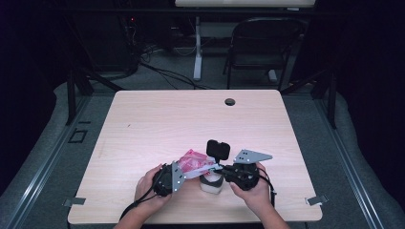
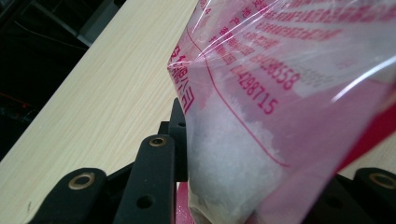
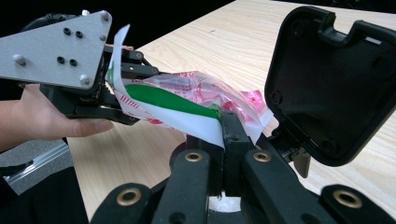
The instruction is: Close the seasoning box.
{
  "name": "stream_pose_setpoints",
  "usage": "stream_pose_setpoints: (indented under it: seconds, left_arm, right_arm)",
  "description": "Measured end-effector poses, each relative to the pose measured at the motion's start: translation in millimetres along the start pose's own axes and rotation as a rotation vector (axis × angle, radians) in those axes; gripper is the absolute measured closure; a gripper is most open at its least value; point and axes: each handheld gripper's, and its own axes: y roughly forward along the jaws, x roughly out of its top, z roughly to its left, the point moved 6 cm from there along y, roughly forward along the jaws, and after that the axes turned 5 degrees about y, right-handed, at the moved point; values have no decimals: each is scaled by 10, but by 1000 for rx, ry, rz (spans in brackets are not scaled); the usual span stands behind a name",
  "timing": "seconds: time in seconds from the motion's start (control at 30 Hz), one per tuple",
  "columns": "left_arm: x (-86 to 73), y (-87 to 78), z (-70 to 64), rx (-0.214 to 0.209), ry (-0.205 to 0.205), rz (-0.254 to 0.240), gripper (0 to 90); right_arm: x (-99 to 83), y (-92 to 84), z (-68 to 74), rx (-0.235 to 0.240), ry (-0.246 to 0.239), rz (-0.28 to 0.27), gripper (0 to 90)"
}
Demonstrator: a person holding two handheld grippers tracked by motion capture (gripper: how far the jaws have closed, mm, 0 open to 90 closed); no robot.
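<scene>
jaws of both grippers (image 1: 191,172) (image 1: 220,168) pinch bag (image 1: 193,160)

Two-jaw black grippers: two — left gripper (image 1: 168,180) lower centre-left of the high view, right gripper (image 1: 239,174) lower centre-right.
Hands: two, one behind each gripper at the bottom edge of the high view.
Grey three-cornered metal plates: two, one atop each gripper.
Clear plastic bags with pink-red print and white grains inside: one (image 1: 195,161), centre of the high view, between the grippers.
White round containers with a black hinged lid standing open: one (image 1: 211,183), just below the bag.
Light wooden tables with a round cable hole: one (image 1: 157,119).
Black folding chairs: one (image 1: 260,45), upper right of the high view.
</scene>
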Motion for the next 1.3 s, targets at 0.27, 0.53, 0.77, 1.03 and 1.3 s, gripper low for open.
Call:
stream_pose_setpoints:
  seconds: [0.27, 0.53, 0.77, 1.03, 1.3]
  left_arm:
    - [-25, 33, -19, -26, -22, 5, 726]
    - [-78, 67, -19, -81, -82, 9, 729]
    - [-151, 123, -15, -136, -161, 5, 732]
    - [-168, 134, -8, -148, -183, 4, 734]
    - [-188, 145, -4, -160, -213, -2, 735]
  right_arm:
    - [21, -15, 7, 16, 15, -17, 873]
    - [25, -24, -3, 28, 27, -26, 827]
    - [12, -15, 2, 30, 30, -24, 803]
    - [6, -24, -7, 30, 28, -22, 795]
    - [-3, -25, -9, 36, 36, -26, 779]
